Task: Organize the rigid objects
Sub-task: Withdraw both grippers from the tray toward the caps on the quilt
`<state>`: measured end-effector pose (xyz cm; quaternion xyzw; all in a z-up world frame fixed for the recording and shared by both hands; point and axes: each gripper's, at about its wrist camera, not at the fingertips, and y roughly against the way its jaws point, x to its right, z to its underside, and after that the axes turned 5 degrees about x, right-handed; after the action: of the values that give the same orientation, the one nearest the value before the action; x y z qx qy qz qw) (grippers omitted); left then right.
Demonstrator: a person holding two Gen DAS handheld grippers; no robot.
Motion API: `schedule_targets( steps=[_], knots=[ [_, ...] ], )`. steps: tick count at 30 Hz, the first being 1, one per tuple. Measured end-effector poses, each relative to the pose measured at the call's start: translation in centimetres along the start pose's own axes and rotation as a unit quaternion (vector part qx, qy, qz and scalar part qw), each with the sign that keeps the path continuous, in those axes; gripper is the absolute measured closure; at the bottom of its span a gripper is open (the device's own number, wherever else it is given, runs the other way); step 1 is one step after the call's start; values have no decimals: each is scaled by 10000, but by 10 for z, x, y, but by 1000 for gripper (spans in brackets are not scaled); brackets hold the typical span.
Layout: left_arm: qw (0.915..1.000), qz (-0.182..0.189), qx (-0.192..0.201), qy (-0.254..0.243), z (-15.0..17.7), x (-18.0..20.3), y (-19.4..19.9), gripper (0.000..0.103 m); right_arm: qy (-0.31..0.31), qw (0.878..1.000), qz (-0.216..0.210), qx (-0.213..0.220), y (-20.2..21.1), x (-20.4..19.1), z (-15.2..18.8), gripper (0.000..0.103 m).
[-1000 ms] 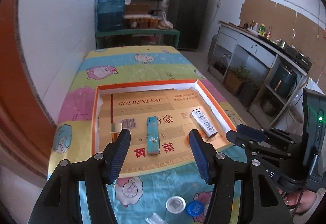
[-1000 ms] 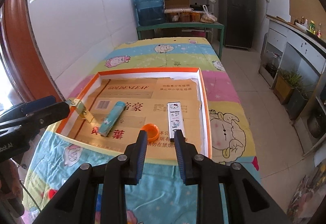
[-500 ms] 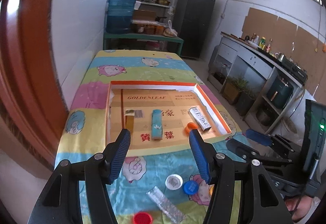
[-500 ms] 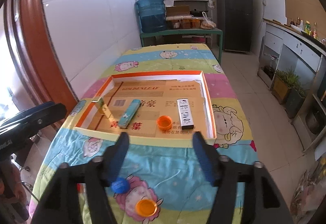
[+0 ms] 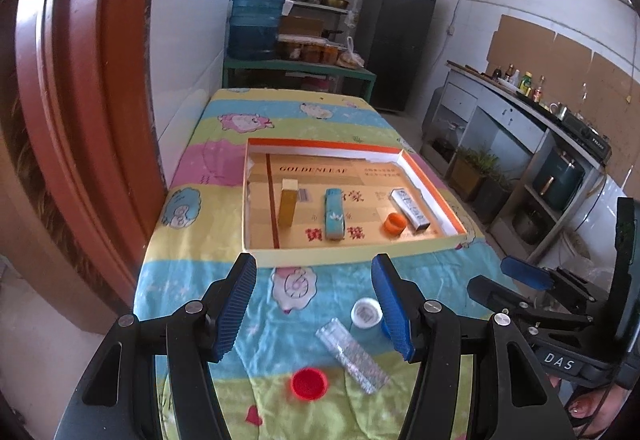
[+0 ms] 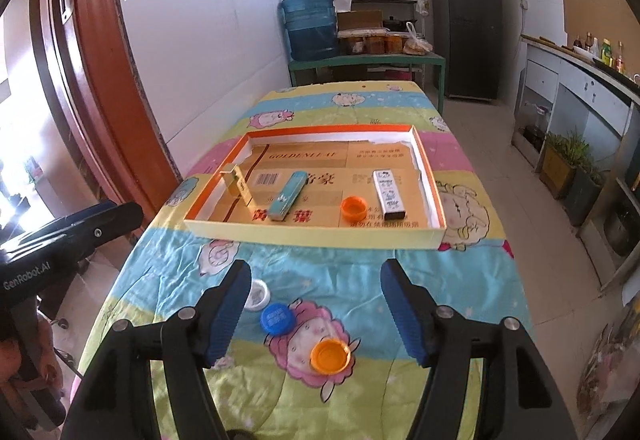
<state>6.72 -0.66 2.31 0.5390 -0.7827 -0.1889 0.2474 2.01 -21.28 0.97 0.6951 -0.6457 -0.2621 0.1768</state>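
A shallow orange-rimmed cardboard tray point(image 5: 352, 254) point(image 6: 316, 234) lies on the cartoon-print cloth. It holds a gold box point(image 5: 289, 205), a teal box point(image 5: 334, 213), an orange cap point(image 5: 395, 224) point(image 6: 354, 208) and a white box point(image 5: 410, 203) point(image 6: 388, 193). On the cloth nearer me lie a white cap point(image 5: 365, 312) point(image 6: 258, 294), a clear ridged piece point(image 5: 352, 354), a red cap point(image 5: 309, 383), a blue cap point(image 6: 277, 318) and an orange cap point(image 6: 331, 355). My left gripper point(image 5: 314, 308) and right gripper point(image 6: 320, 312) are both open and empty above these loose pieces.
The table's left side runs along a white tiled wall and a red-brown door frame point(image 5: 80, 99). A green table with a blue water jug point(image 6: 312, 25) stands beyond the far end. Counters and open floor point(image 6: 500, 143) lie to the right.
Both grippers have pulled back from the tray toward the near end of the table. The right gripper has opened, leaving the orange cap in the tray.
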Motion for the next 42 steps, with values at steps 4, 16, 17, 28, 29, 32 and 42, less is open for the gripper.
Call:
schedule_targets(
  steps=[4, 16, 17, 28, 29, 32, 42],
  knots=[
    [10000, -15, -19, 48, 7, -4, 5, 41, 2, 10000, 8, -9, 6, -4, 5, 36],
    [9999, -8, -138, 102, 29, -11, 13, 41, 33, 9999, 67, -127, 17, -9, 29, 36],
    [9998, -14, -171, 113, 31, -12, 12, 41, 36, 9999, 60, -148, 17, -10, 31, 36],
    [9991, -16, -375, 203, 52, -17, 2, 41, 124, 9989, -44, -440, 14, -21, 58, 36],
    [9990, -12, -390, 207, 54, -17, 2, 41, 147, 9988, -52, -465, 13, -22, 60, 36],
    [9988, 1, -444, 194, 60, -17, -1, 41, 184, 9985, -96, -512, 11, -27, 66, 36],
    [9968, 78, -783, 129, 81, -13, -20, 41, 412, 9959, -250, -763, 6, -43, 94, 36]
  ],
)
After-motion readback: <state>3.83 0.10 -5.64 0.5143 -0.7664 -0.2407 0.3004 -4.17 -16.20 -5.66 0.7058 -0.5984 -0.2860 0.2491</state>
